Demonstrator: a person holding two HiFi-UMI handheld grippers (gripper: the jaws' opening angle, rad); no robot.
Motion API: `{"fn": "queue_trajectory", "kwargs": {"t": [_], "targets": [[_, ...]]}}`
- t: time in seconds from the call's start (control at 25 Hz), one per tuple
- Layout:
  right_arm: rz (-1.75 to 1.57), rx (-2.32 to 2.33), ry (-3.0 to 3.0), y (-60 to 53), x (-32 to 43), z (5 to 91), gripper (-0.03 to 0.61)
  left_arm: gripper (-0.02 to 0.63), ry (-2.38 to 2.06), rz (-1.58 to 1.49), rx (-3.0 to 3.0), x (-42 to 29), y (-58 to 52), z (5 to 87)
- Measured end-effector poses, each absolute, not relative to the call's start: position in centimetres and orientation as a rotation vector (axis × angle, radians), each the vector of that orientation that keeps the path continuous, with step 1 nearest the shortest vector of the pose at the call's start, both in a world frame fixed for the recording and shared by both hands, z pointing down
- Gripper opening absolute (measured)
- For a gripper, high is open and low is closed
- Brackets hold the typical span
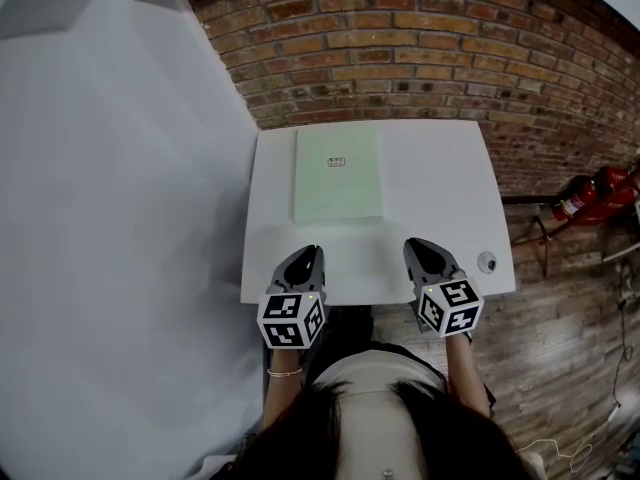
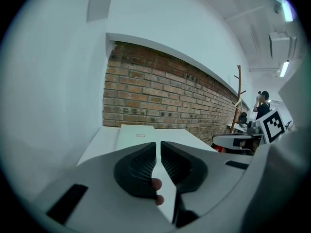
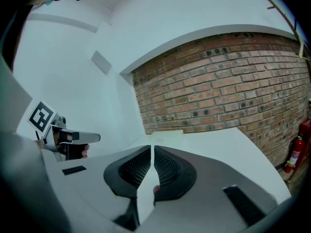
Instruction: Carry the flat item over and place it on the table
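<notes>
A flat pale green item [image 1: 338, 174] with a small label lies on the white table [image 1: 440, 188], toward its far left part near the brick wall. It also shows beyond the jaws as the flat item [image 2: 137, 135] in the left gripper view and the flat item [image 3: 165, 138] in the right gripper view. My left gripper [image 1: 308, 253] hangs over the table's front edge, shut, with nothing between its jaws [image 2: 158, 143]. My right gripper [image 1: 420, 246] is level with it to the right, also shut and empty [image 3: 152, 147]. Both stand apart from the item.
A brick wall [image 1: 400, 48] runs behind the table and a white wall [image 1: 120, 168] flanks its left side. A small round object [image 1: 487, 262] sits at the table's front right corner. Red fire extinguishers [image 1: 590, 196] stand on the floor at the right. A person [image 2: 263, 106] stands far off.
</notes>
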State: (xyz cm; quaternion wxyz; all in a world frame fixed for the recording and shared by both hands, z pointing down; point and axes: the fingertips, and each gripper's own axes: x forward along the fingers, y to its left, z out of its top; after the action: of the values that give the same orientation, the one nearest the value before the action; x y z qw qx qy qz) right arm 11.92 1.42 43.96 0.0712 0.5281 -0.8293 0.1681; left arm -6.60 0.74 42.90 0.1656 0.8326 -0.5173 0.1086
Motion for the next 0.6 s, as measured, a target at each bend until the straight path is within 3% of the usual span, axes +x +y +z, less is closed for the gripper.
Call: {"fn": "queue_trajectory", "kwargs": {"t": [0.6], "targets": [[0.399, 1.692, -2.572, 6.1, 13.4, 40.6, 0.046, 0.014, -1.534, 0.234, 2.484, -4.9, 5.0, 39.6]]}}
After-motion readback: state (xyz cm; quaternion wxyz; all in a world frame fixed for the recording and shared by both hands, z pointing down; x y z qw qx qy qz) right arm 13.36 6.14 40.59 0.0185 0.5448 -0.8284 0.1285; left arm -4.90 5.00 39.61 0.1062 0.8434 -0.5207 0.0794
